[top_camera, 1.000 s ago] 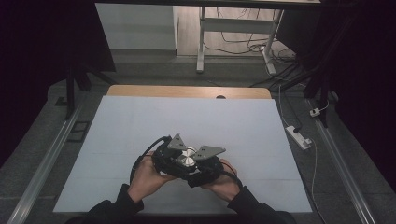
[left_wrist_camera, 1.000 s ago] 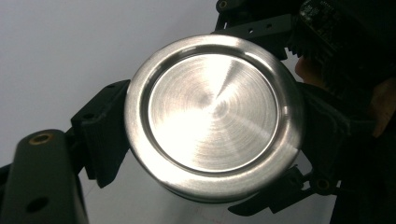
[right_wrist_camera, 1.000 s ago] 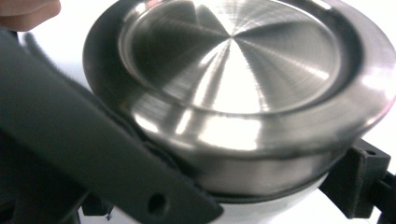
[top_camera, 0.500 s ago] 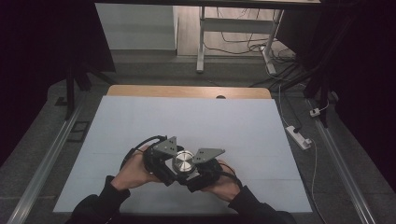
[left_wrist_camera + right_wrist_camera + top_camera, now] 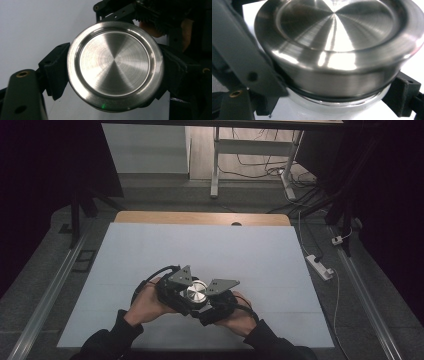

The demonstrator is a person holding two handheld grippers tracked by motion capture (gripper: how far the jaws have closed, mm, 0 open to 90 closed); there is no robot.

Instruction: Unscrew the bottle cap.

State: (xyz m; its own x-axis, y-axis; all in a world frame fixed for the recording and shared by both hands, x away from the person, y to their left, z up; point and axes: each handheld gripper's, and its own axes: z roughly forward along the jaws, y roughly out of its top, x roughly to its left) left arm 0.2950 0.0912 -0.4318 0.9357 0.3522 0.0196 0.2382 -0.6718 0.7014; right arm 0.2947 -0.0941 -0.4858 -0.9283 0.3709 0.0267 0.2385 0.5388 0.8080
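A clear jar (image 5: 332, 106) with a round brushed-metal lid (image 5: 194, 292) is held low over the near middle of the white table between both hands. My left gripper (image 5: 186, 293) comes in from the left. Its jaws have just been closing with the lid (image 5: 113, 65) between them, and the black pads (image 5: 56, 67) now press its rim on both sides. My right gripper (image 5: 204, 302) comes in from the right and is shut on the jar body just under the lid (image 5: 337, 37), its fingers (image 5: 404, 97) against the glass.
The white table sheet (image 5: 225, 250) stretches ahead to a wooden back edge (image 5: 200, 217). Metal rails (image 5: 50, 290) run along both sides. A white power strip (image 5: 320, 266) lies on the floor at the right, with desk legs and cables beyond the table.
My left hand swung a little out to the left around the lid and has settled back on it. The right hand and the jar have stayed put.
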